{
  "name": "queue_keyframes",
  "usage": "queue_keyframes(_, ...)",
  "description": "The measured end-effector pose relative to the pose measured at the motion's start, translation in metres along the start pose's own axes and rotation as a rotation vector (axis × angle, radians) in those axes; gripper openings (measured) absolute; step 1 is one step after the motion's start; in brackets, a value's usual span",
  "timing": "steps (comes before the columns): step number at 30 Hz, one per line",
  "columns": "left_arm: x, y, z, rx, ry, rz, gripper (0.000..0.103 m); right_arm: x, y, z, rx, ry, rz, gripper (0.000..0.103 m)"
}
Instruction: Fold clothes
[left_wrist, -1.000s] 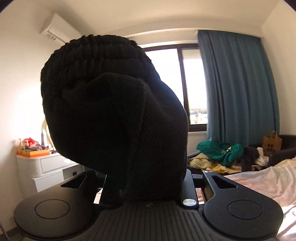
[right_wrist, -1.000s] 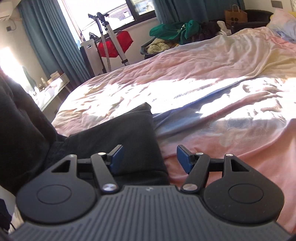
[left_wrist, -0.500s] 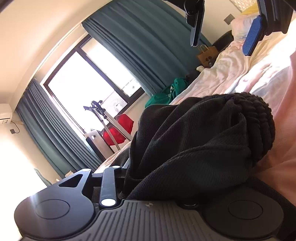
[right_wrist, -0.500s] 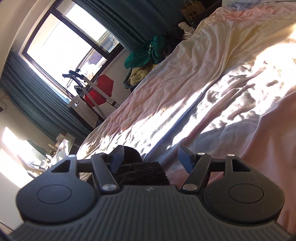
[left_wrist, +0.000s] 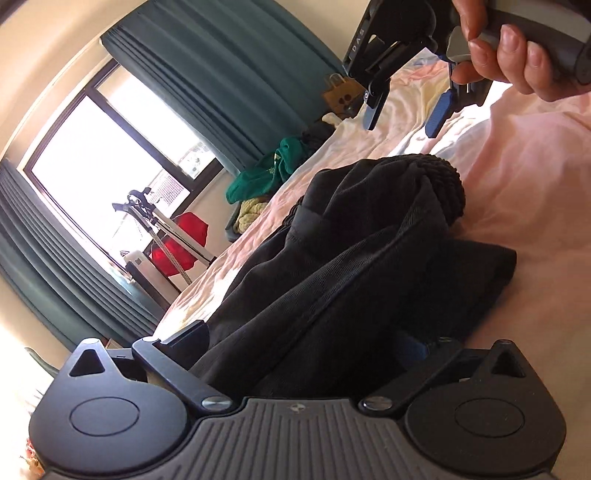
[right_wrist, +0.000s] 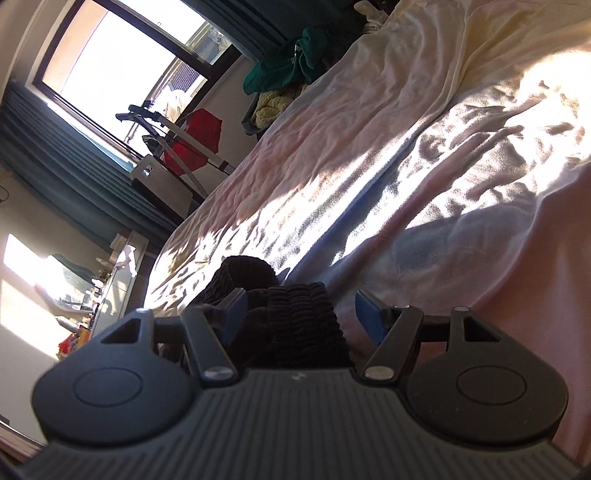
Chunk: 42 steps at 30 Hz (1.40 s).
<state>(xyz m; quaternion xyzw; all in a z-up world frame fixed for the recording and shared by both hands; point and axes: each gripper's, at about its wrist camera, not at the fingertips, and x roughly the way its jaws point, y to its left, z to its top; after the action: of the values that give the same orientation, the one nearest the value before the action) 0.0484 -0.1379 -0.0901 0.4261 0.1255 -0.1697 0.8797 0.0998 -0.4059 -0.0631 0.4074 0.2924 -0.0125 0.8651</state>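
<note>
Two black hand-held grippers are at work over one black knitted garment with a thick ribbed cuff (left_wrist: 369, 251), which lies in a loose heap on the pink and cream crumpled bed sheet (left_wrist: 524, 177), near the edge of the bed on the camera's side. The left gripper (left_wrist: 306, 343) has just been opening and now stands wide; the dark cloth lies between its fingers, but the pads do not press it, so I judge that a fold has just been laid down and let go. The right gripper (left_wrist: 404, 109), held in a person's hand (left_wrist: 513, 48), hovers above the sheet beyond the garment, its blue-padded jaws partly apart and holding nothing. The next move, I think, calls for drawing the left gripper back without dragging the cloth, then taking a free edge to fold again.
</note>
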Motion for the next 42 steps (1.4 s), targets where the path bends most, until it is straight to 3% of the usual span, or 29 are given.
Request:
queue_keyframes(5, -0.011, 0.034, -0.051, -0.101, -0.014, 0.000, 0.096, 0.017, -0.008, 0.015, 0.030, 0.092, 0.026, 0.069)
queue_keyframes(9, -0.023, 0.055, -0.073, -0.220, -0.019, -0.075, 0.088, 0.031, -0.021, 0.020, 0.079, 0.126, 0.024, 0.074)
queue_keyframes(11, -0.023, 0.057, -0.075, -0.242, -0.027, -0.090, 0.087, 0.046, -0.033, 0.014, 0.178, 0.180, 0.078, 0.074)
queue_keyframes(13, -0.018, 0.060, -0.073, -0.286, -0.031, -0.110, 0.077, 0.056, -0.039, 0.007, 0.266, 0.213, 0.158, 0.074)
queue_keyframes(15, -0.017, 0.065, -0.075, -0.334, -0.030, -0.138, 0.064, 0.060, -0.037, 0.000, 0.315, 0.219, 0.239, 0.074)
queue_keyframes(17, -0.014, 0.072, -0.073, -0.389, -0.023, -0.175, 0.057, 0.058, -0.025, 0.000, 0.280, 0.191, 0.291, 0.073)
queue_keyframes(18, -0.013, 0.074, -0.074, -0.414, -0.021, -0.194, 0.051, 0.057, -0.018, 0.003, 0.258, 0.181, 0.299, 0.059)
queue_keyframes(19, -0.013, 0.076, -0.075, -0.429, -0.021, -0.206, 0.046, 0.057, -0.012, 0.007, 0.240, 0.177, 0.297, 0.031)
queue_keyframes(20, -0.016, 0.076, -0.076, -0.440, -0.022, -0.218, 0.043, 0.056, -0.006, 0.010, 0.223, 0.173, 0.295, 0.019)
queue_keyframes(25, -0.021, 0.081, -0.074, -0.454, -0.060, -0.241, 0.012, 0.043, 0.033, 0.032, 0.102, 0.093, 0.329, 0.013)
queue_keyframes(29, -0.023, 0.081, -0.073, -0.461, -0.082, -0.258, 0.009, 0.045, 0.050, 0.050, 0.102, 0.010, 0.386, 0.013)
queue_keyframes(32, -0.023, 0.081, -0.073, -0.477, -0.083, -0.282, 0.008, 0.059, 0.042, 0.057, 0.068, -0.015, 0.351, 0.013)
queue_keyframes(38, -0.012, 0.076, -0.074, -0.505, -0.054, -0.350, 0.009, 0.113, -0.009, 0.033, 0.098, 0.094, 0.141, 0.013)
queue_keyframes(42, -0.007, 0.082, -0.077, -0.554, -0.067, -0.382, 0.011, 0.120, -0.006, 0.027, 0.077, 0.092, 0.115, 0.014)
